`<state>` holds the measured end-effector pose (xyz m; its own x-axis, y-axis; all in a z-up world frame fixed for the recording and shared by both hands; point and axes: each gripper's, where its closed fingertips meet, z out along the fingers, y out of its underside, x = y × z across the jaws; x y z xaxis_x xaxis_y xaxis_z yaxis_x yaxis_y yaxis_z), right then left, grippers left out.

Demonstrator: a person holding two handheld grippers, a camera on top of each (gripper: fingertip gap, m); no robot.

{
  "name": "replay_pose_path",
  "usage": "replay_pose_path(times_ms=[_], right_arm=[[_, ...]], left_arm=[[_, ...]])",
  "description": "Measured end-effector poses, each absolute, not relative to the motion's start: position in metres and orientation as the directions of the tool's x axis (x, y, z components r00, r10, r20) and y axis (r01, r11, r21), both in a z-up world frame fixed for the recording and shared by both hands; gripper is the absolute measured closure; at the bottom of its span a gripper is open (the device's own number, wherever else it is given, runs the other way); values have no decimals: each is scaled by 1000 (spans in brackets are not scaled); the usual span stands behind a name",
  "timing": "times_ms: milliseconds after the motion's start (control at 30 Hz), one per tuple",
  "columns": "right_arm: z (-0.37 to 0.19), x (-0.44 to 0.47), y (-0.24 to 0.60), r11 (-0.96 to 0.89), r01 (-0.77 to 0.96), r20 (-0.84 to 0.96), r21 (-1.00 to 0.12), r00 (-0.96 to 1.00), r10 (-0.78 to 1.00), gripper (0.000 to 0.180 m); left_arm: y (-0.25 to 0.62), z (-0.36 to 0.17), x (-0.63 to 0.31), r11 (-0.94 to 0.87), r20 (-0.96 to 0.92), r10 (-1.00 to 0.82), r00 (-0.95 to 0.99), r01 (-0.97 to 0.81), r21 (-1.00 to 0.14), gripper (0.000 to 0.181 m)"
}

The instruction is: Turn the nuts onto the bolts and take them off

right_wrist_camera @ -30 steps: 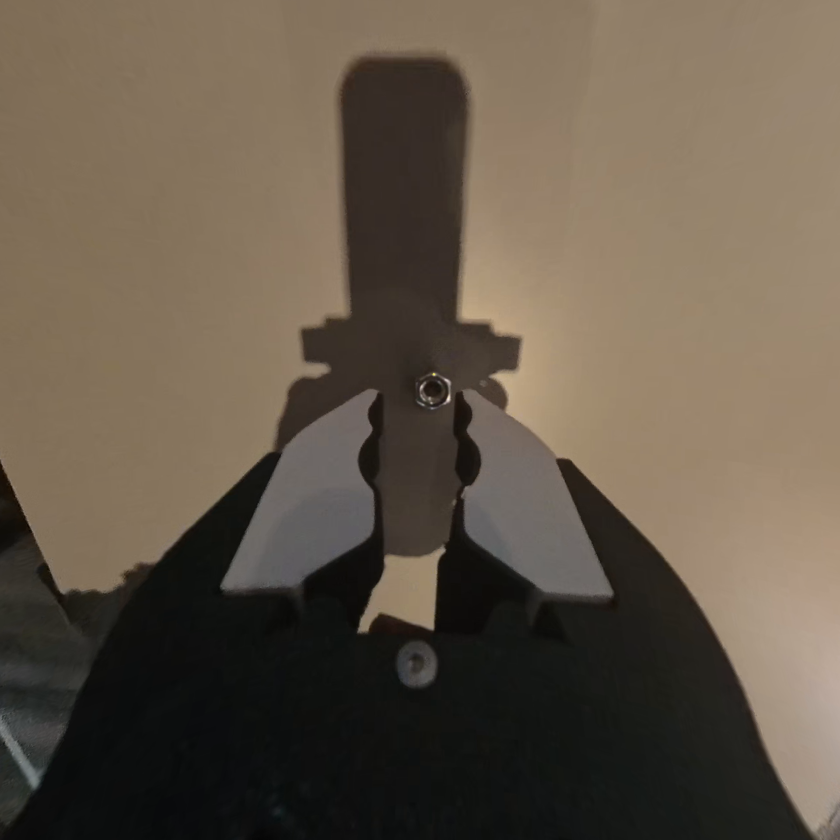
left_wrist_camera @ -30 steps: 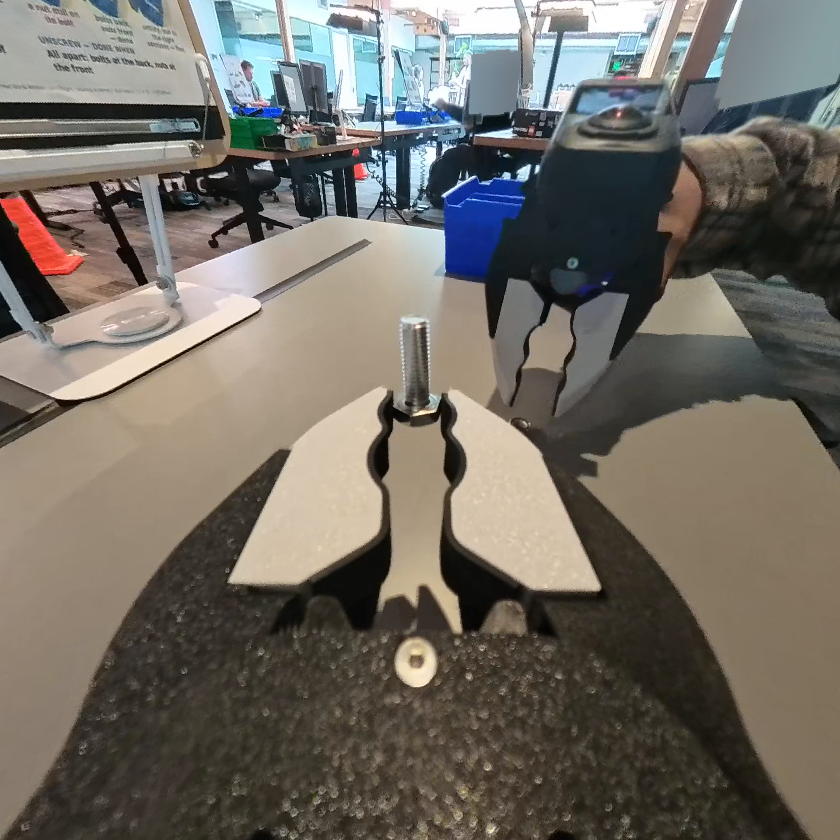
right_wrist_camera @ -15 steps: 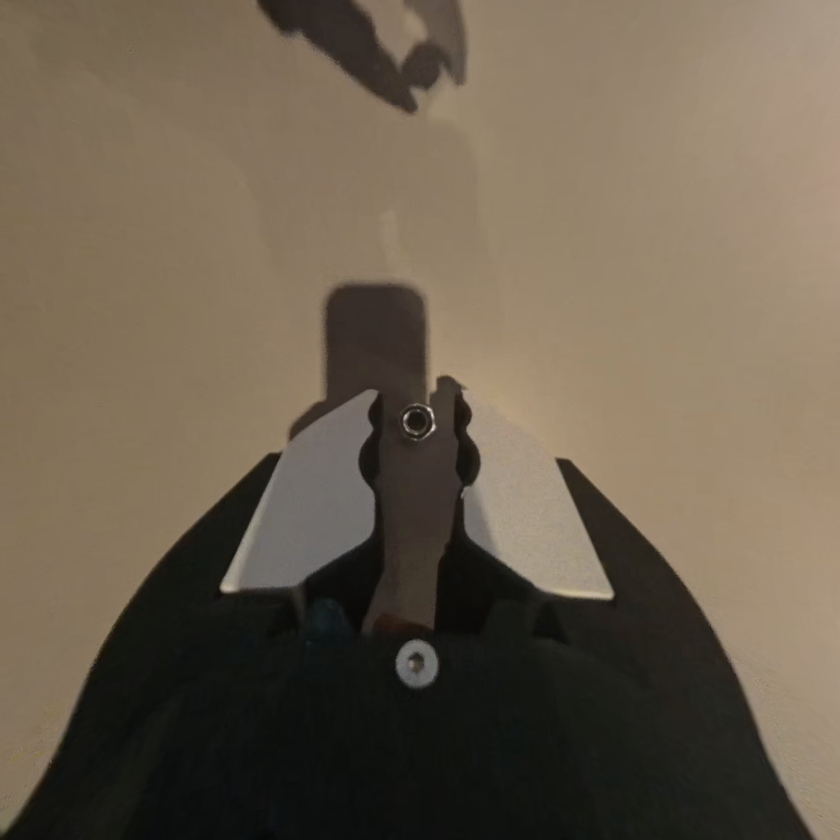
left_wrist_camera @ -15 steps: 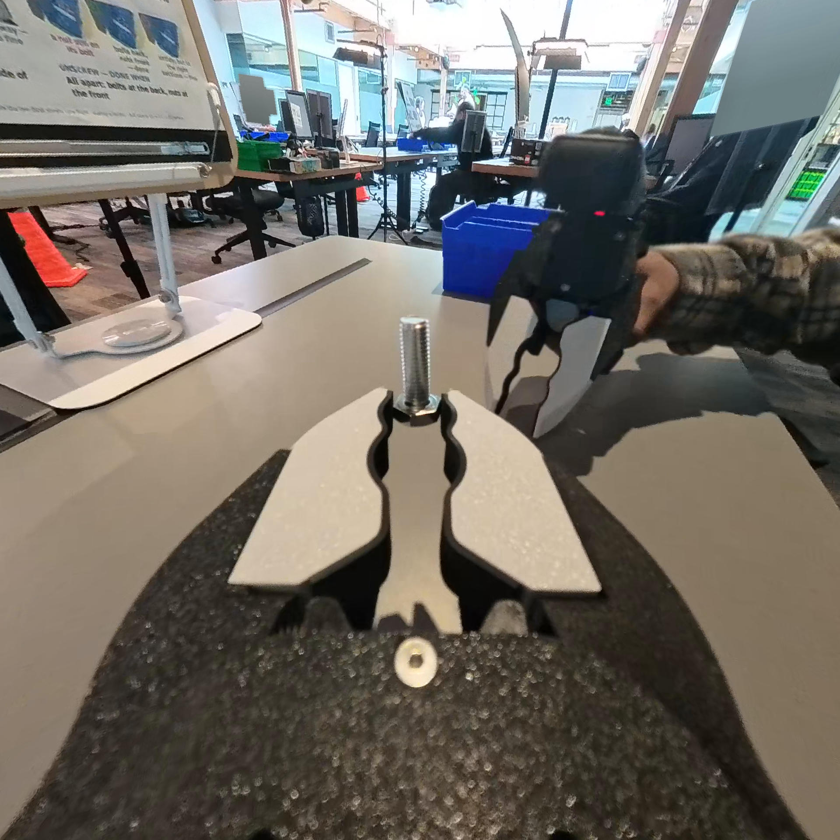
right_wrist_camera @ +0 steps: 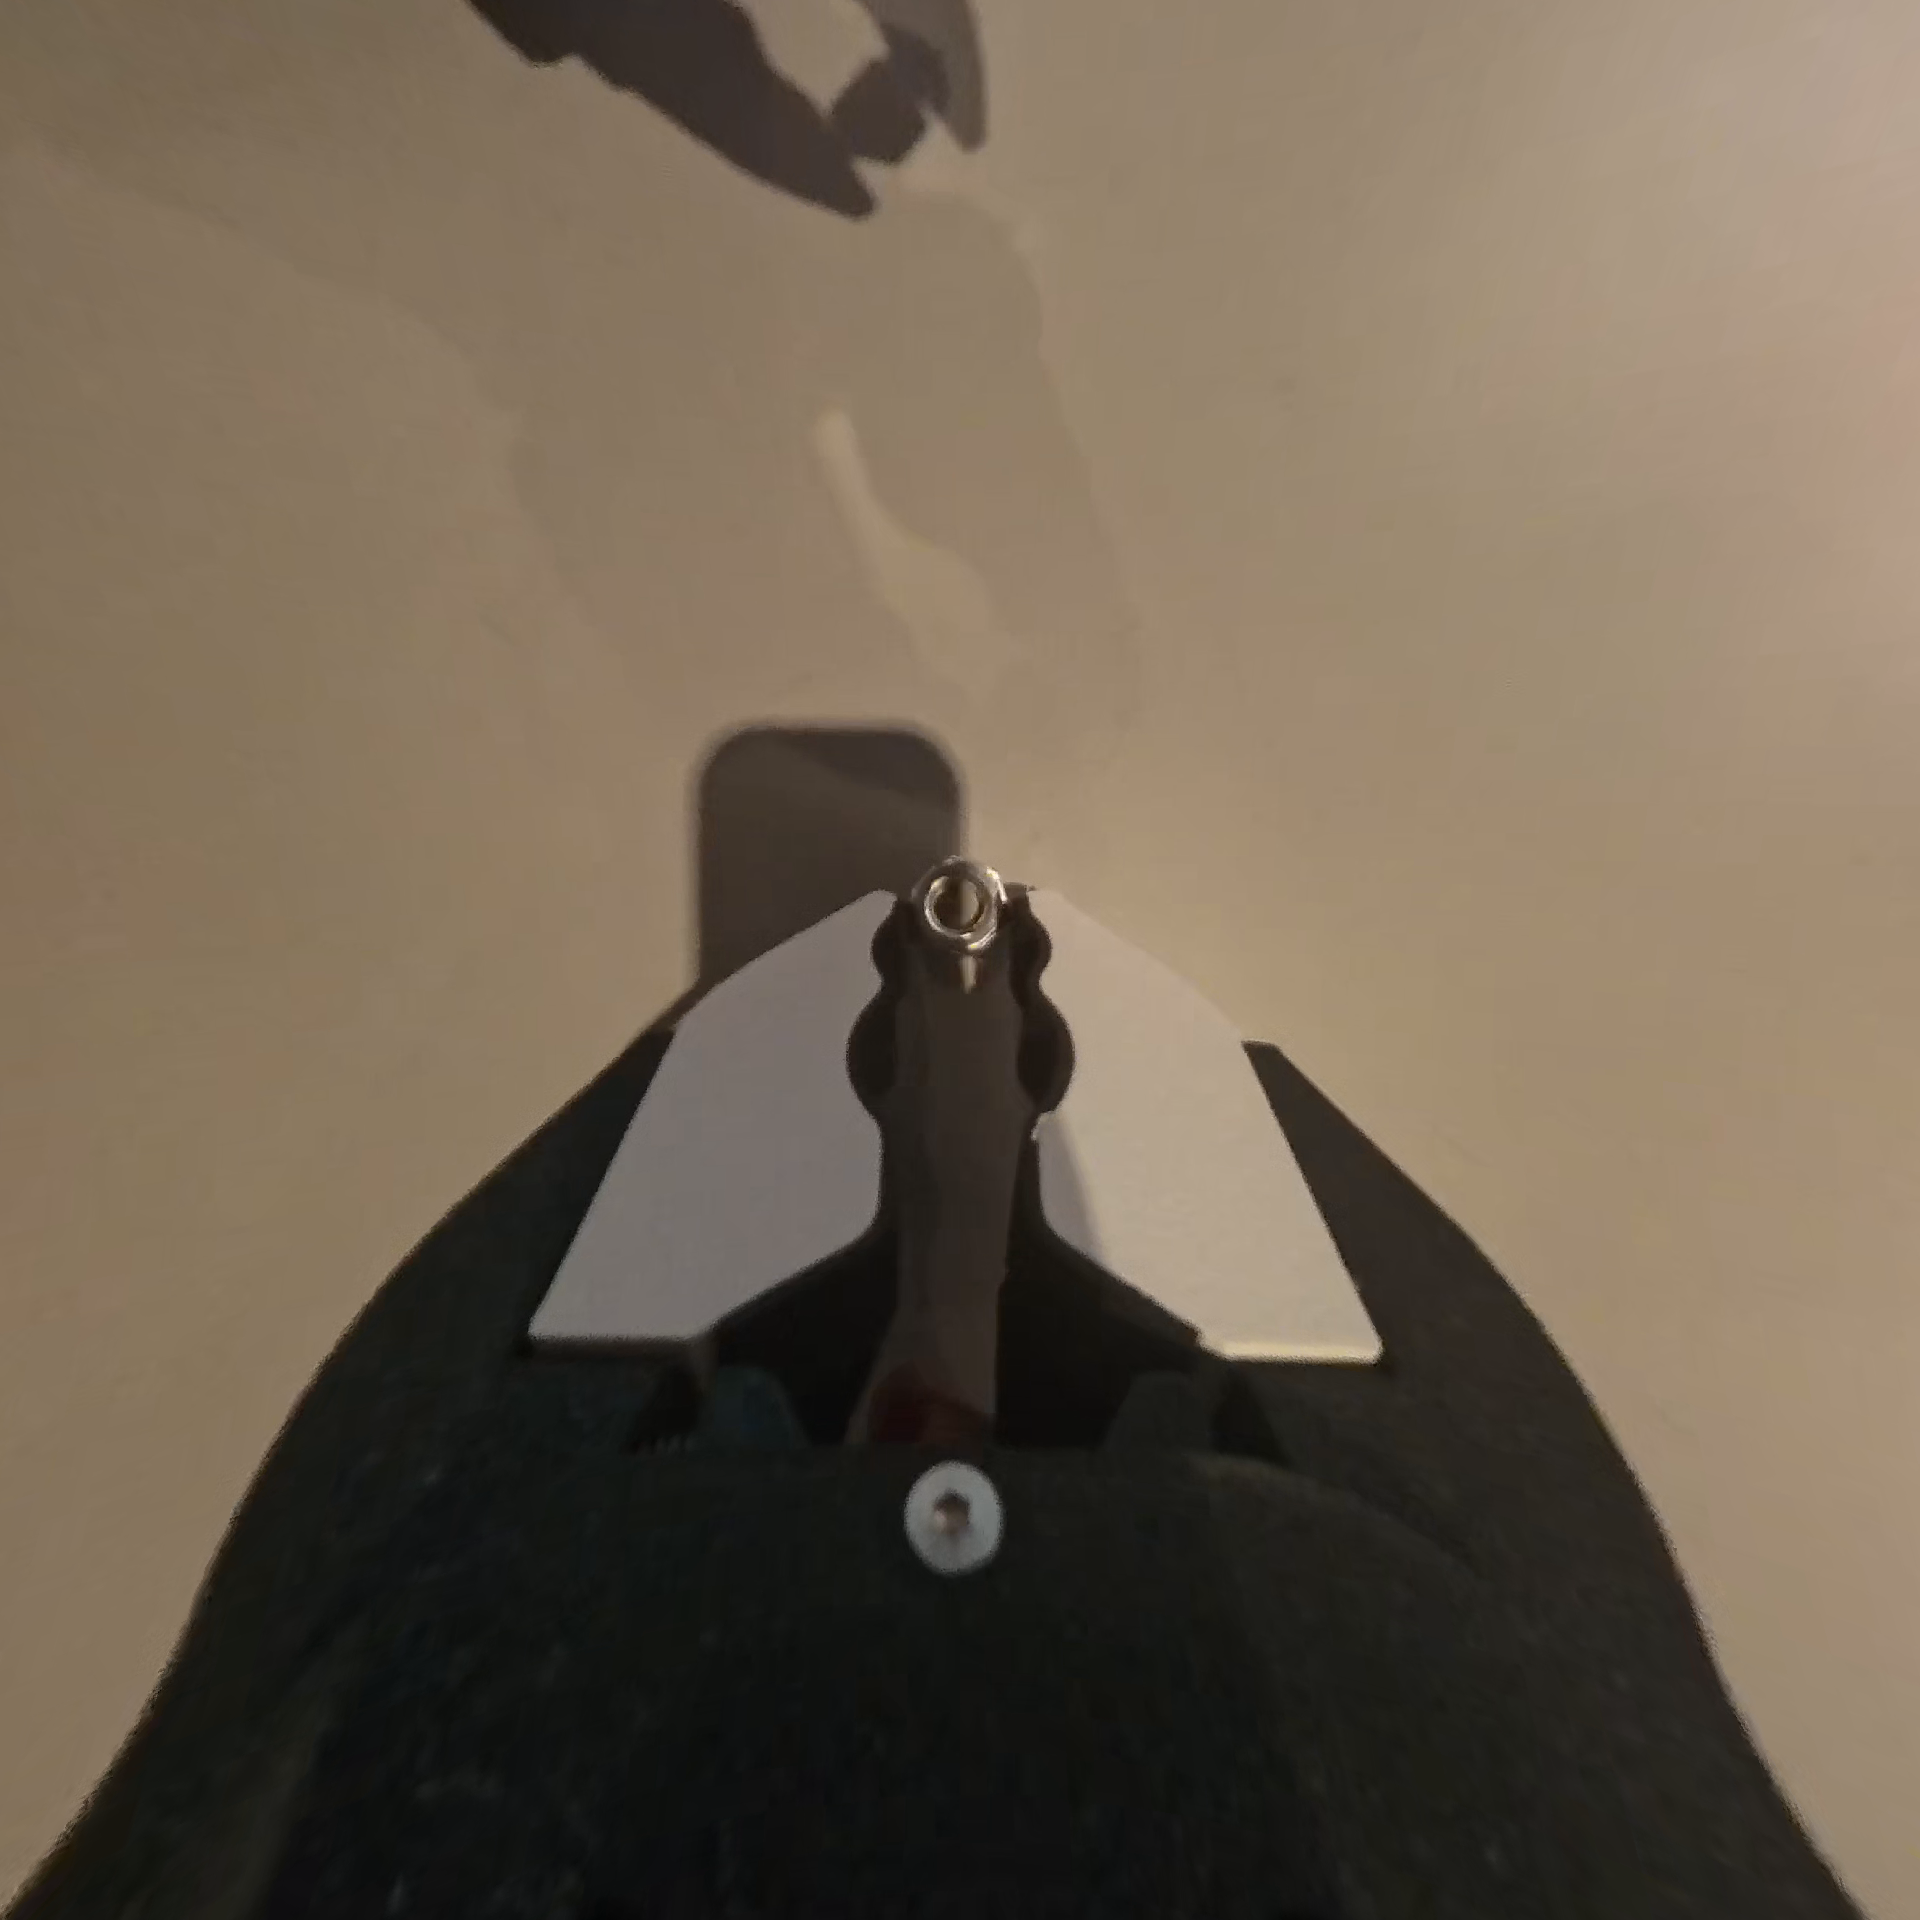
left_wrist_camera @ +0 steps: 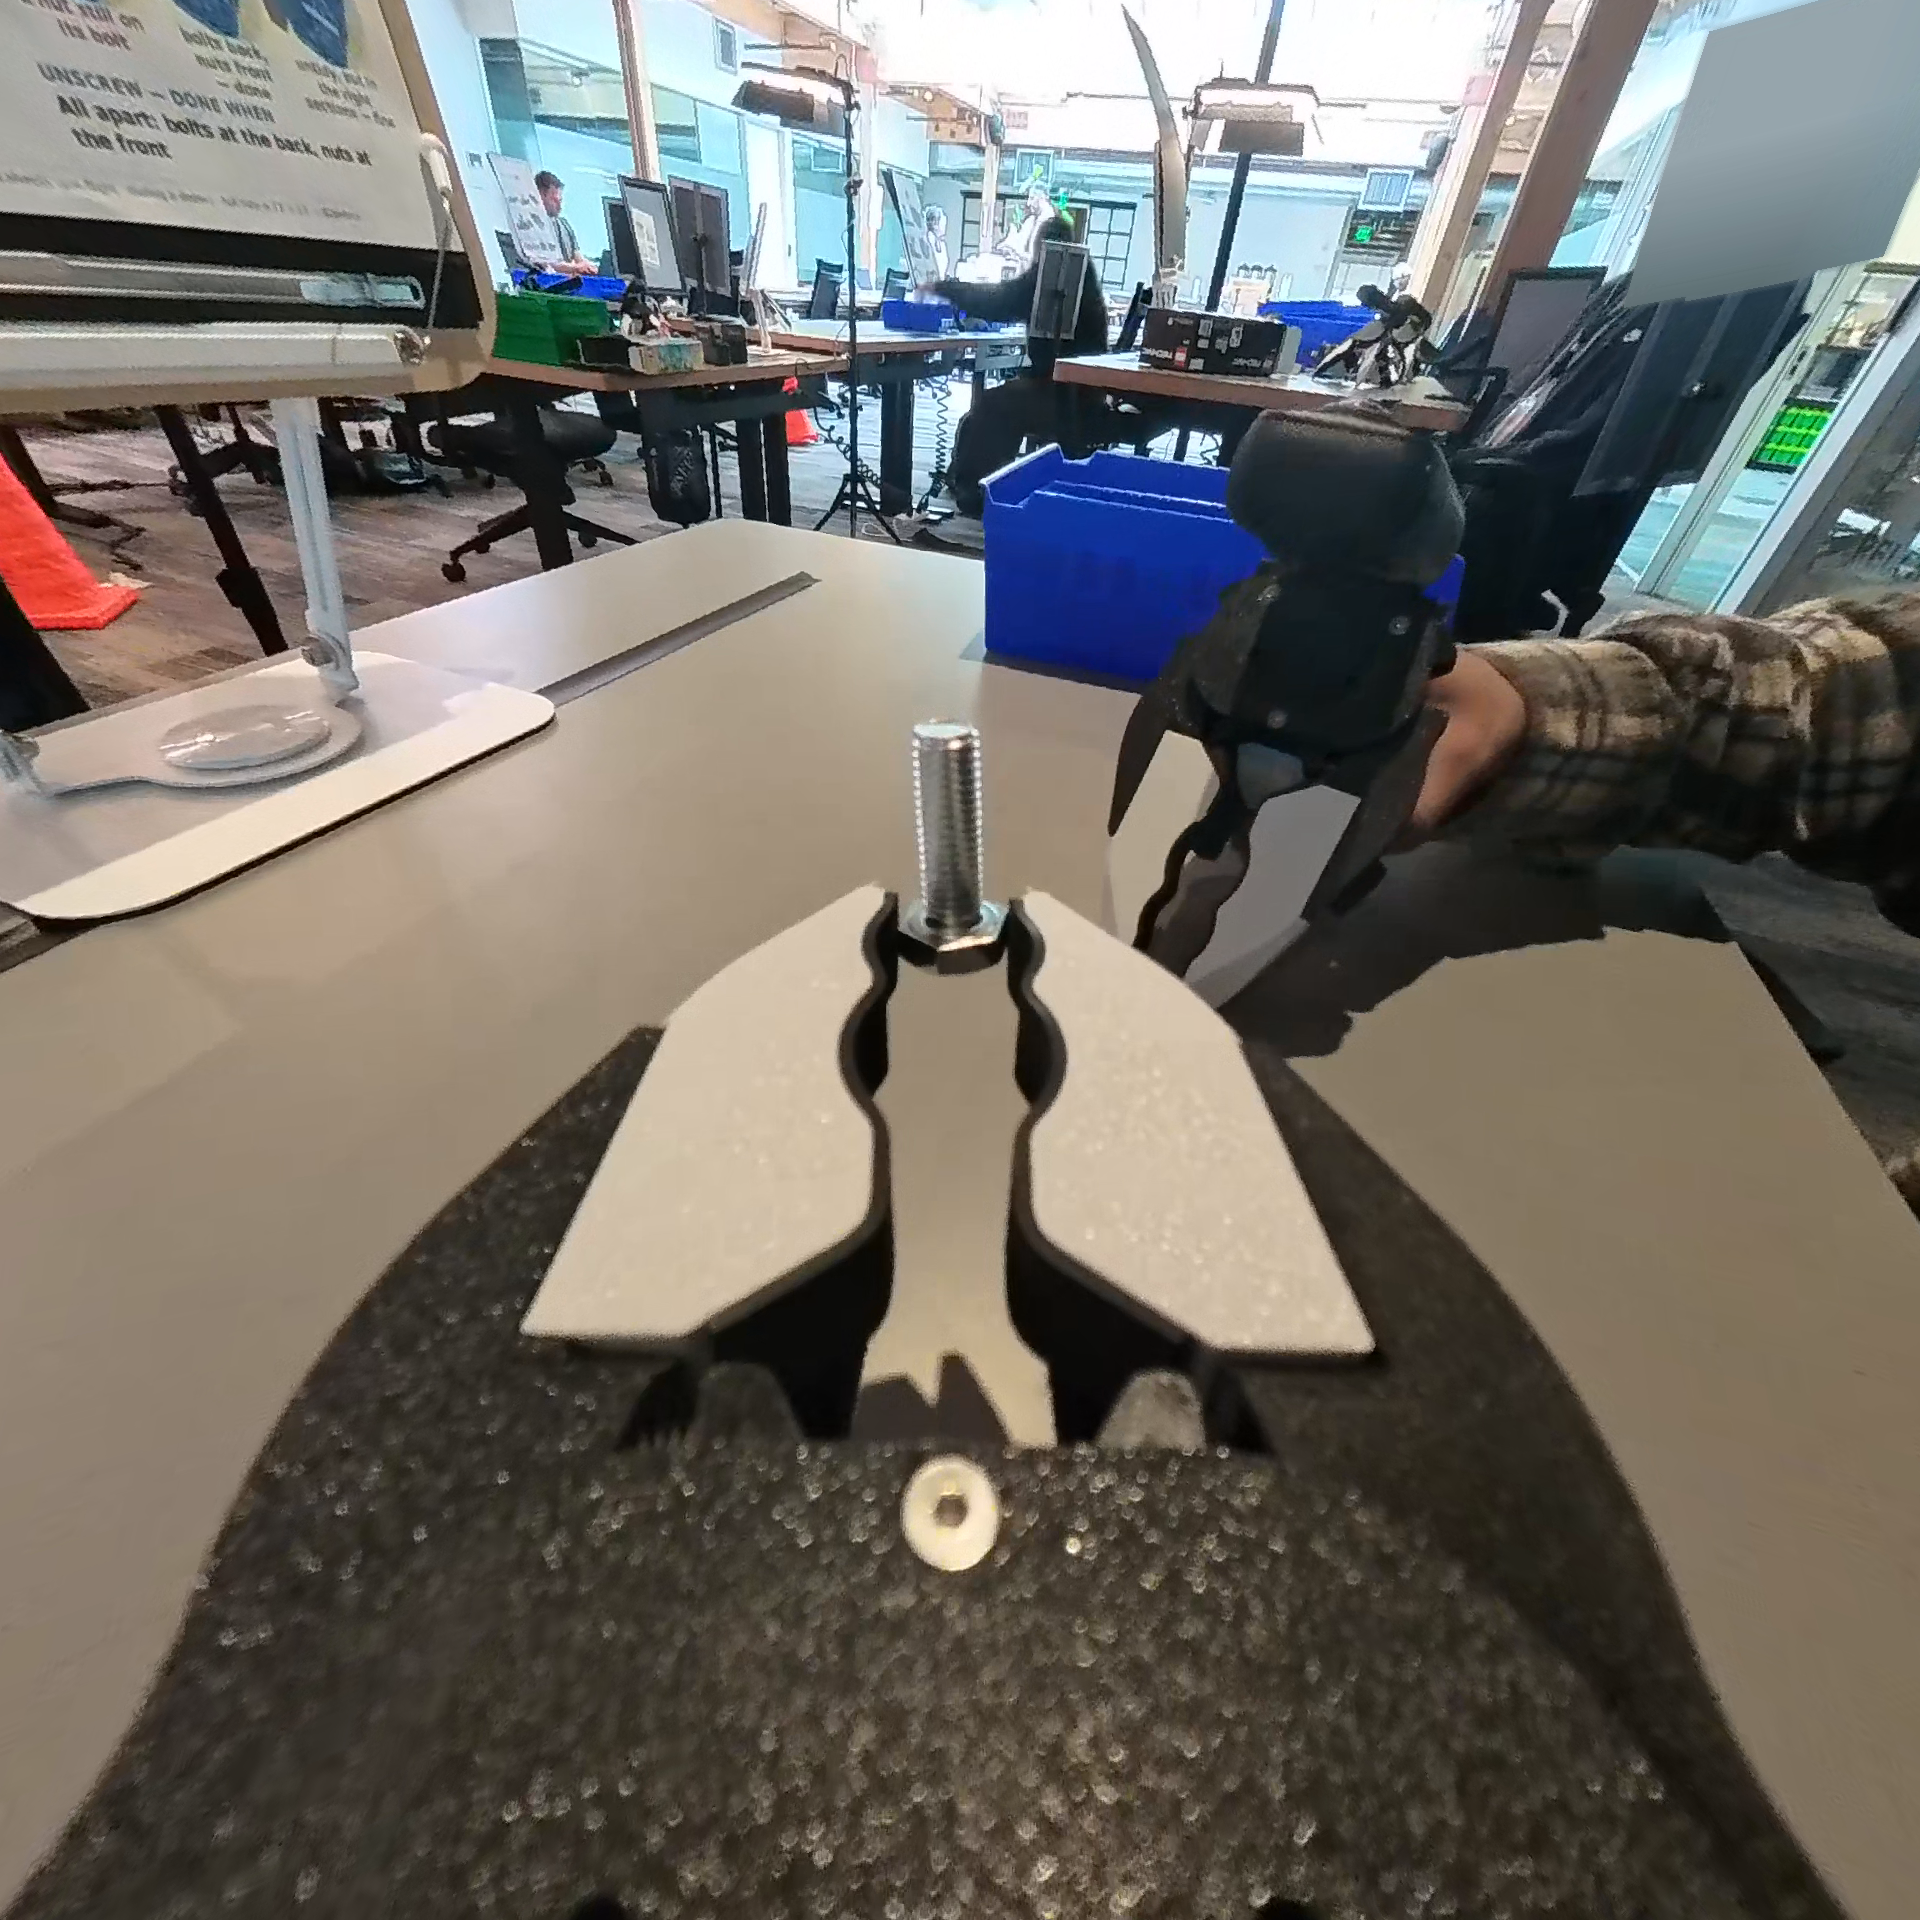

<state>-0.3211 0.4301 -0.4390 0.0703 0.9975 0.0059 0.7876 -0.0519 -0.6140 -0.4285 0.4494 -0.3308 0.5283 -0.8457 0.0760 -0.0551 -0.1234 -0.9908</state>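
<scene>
The left gripper (left_wrist_camera: 951, 935) clamps the hex head of the upright threaded steel bolt (left_wrist_camera: 947, 821) on the grey table (left_wrist_camera: 312, 1039), steadying it, while the right gripper (right_wrist_camera: 961, 920), closed on the small silver hex nut (right_wrist_camera: 959, 914), hangs just beside for threading.

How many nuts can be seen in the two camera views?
1: the nut sits between the right gripper fingertips, above the table. The left wrist view shows none; others may be hidden.
</scene>
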Motion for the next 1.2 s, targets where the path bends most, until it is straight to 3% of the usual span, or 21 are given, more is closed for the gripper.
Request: replay_pose_path(times_ms=[33,267,600,767,1200], right_arm=[[-439,-321,430,-54,787,4,-615,72,997,162],[-427,-324,432,-31,760,38,-649,73,997,163],[-300,-378,428,4,659,-41,-752,-53,998,162],[-304,-401,425,47,720,-33,-693,-98,995,162],[-310,-401,421,73,744,-27,-664,-121,992,162]], left_arm=[[449,-331,-428,-128,81,-847,526,-54,-990,162],[446,-335,-421,-130,71,-863,500,-84,-988,162],[433,-348,-399,-89,-21,-889,458,-217,-972,162],[430,-346,-397,-77,-35,-892,451,-226,-971,162],[429,-343,-395,-61,-57,-886,459,-238,-969,162]])
